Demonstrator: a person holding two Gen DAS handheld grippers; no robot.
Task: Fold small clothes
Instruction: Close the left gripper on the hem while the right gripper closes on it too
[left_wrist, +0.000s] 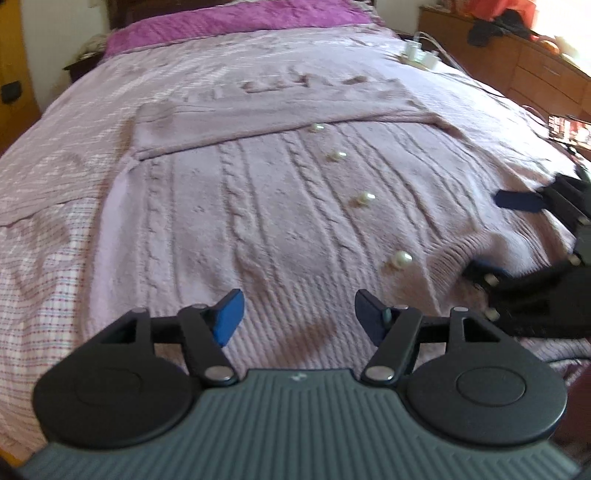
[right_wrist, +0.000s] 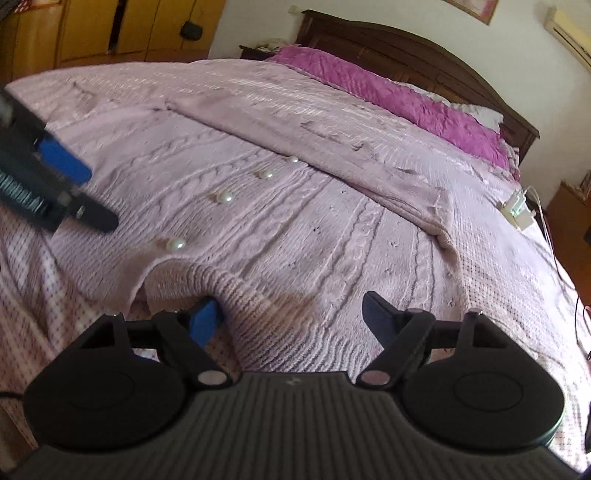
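From the left wrist, the pink cardigan (left_wrist: 280, 206) lies flat on the bed (left_wrist: 48, 266), its sleeves folded across the chest beyond the row of pearl buttons (left_wrist: 365, 197). The left tongs (left_wrist: 297, 317) hover over the ribbed hem, on the near side of the buttons, jaws apart with nothing between them. If they close here from above, I judge they could pinch the bedcover along with the knit, or take only the top layer.

From the right wrist, the right tongs (right_wrist: 291, 317) stand wide at the hem corner nearest the lowest button; the hem is humped up and one finger (right_wrist: 205, 317) sits under its edge, but the pads do not press it. An uneven lift by the two could skew the fold.
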